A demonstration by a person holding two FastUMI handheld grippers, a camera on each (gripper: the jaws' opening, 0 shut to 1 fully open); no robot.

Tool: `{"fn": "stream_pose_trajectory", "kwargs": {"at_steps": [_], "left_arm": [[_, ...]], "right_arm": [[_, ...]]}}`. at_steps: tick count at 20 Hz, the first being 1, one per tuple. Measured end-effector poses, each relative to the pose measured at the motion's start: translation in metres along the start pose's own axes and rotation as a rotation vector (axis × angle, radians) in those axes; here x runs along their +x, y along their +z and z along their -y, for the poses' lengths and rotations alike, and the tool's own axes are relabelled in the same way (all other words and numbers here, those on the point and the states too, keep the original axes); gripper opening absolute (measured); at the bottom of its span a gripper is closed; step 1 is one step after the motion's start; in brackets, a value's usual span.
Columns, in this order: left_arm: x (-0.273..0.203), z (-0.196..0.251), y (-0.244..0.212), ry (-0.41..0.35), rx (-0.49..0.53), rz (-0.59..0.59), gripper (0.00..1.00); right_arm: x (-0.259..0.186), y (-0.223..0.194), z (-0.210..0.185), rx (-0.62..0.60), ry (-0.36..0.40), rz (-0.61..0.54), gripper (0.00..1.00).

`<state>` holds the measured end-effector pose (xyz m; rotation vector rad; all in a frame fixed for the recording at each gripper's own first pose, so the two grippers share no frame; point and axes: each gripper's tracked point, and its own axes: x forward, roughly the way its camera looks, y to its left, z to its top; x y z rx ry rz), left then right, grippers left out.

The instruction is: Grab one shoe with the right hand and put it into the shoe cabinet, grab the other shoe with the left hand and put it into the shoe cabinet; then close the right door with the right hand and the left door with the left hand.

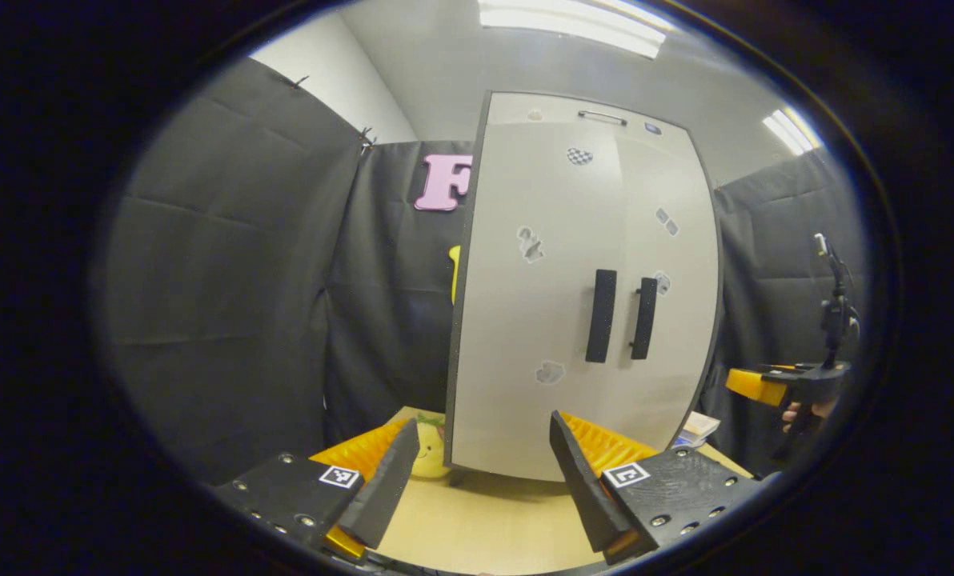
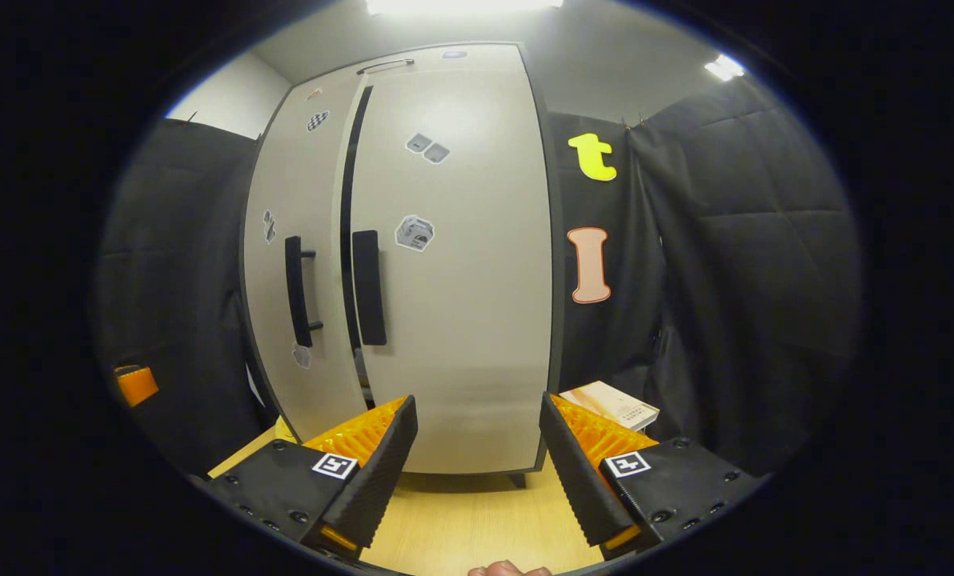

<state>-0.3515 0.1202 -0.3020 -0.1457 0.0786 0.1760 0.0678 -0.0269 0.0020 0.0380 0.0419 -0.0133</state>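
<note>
Standing upright on the wooden table [image 2: 477, 520], the shoe cabinet [image 1: 581, 288] is showing both doors nearly shut, with a thin dark gap between the left door [image 2: 293, 264] and the right door [image 2: 461, 264]. Facing it, the left gripper [image 1: 477, 472] and the right gripper [image 2: 473, 456] are holding their fingers spread apart around nothing, while a book [image 2: 611, 404] is lying beside the cabinet's right side.
</note>
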Motion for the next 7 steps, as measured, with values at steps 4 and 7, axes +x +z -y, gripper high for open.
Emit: {"fn": "stream_pose_trajectory", "kwargs": {"at_steps": [4, 7], "left_arm": [[-0.012, -0.009, -0.033, 0.027, -0.022, -0.054, 0.94], [-0.021, -0.017, -0.058, 0.049, -0.065, -0.109, 0.89]], "right_arm": [[0.001, 0.001, 0.003, -0.031, -0.007, -0.008, 0.93], [0.002, -0.002, 0.004, -0.035, -0.002, -0.019, 0.93]]}}
